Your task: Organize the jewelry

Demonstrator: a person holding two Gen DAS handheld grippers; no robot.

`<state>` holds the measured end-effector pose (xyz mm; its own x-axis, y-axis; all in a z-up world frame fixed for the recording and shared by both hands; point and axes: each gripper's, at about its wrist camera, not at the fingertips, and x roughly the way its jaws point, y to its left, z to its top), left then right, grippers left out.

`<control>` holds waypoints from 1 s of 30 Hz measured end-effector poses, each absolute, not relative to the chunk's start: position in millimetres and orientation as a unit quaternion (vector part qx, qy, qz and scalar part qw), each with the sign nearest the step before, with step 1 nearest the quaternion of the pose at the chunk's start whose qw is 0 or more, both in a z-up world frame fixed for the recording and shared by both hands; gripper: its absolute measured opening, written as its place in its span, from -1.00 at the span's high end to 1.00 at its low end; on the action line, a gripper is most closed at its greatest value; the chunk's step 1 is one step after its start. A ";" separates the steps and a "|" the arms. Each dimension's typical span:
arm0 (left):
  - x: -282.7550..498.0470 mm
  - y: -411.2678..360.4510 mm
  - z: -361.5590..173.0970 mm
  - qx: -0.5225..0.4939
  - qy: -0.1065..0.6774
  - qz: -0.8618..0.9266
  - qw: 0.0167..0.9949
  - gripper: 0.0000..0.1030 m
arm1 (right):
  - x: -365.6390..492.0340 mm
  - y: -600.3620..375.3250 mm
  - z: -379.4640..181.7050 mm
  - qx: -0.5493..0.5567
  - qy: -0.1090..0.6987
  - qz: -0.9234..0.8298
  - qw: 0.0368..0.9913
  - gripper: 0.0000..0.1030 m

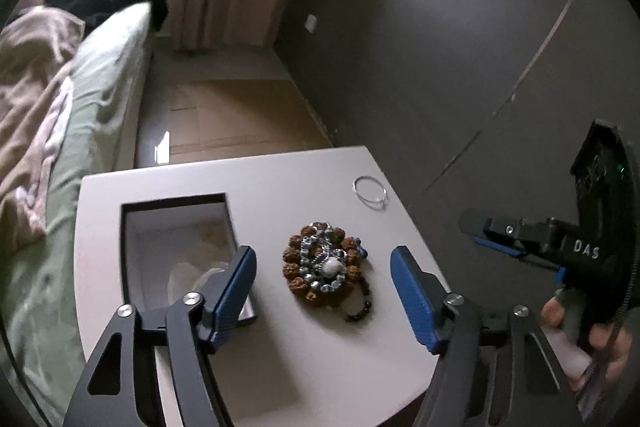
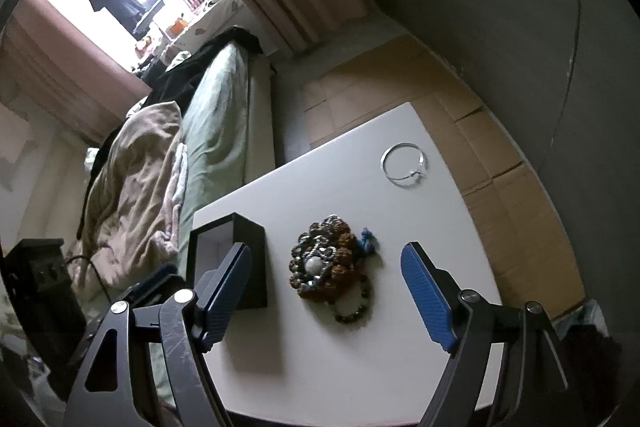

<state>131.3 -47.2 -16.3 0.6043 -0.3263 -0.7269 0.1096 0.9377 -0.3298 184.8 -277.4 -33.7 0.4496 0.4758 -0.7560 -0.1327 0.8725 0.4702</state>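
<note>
A heap of beaded jewelry is recorded on the white worktop, made of brown seed-like beads, a silver-blue strand and one pale round stone; how many separate pieces are tangled in it cannot be told. A dark bead loop trails from the heap's near edge, toward the tools, and a blue tassel shows at its right. From the left tool the heap is seen straight ahead, between the two blue pads and just beyond their tips; the pads are spread wide apart and nothing is held. From the right tool the heap is likewise seen ahead and centred, pads wide apart, nothing gripped. The heap is nearly round, slightly longer along the near-far line, so no strong long axis is noted. Which tool is nearer cannot be settled from the two views; the left appears marginally closer, as a judgement. One open black box with a pale lining is seen just left of the heap, partly behind the left tool's left pad. One thin silver bangle lies further ahead and to the right, well apart from the heap. Count: one heap, one box, one bangle, two tools. The task is judged barely started; the coming move is judged to be a forward, downward reach and closure on the heap.
</note>
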 end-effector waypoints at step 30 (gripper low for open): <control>233.2 -99.2 -109.1 -0.028 0.566 -0.066 0.821 0.43 | 220.8 -321.9 -83.9 0.303 0.543 0.142 0.770 -0.21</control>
<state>233.2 -99.2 -109.1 0.3506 -0.1396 -0.9261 0.0761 0.9898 -0.1204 220.8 -321.9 -83.9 0.3697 0.5489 -0.7496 0.1102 0.7752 0.6220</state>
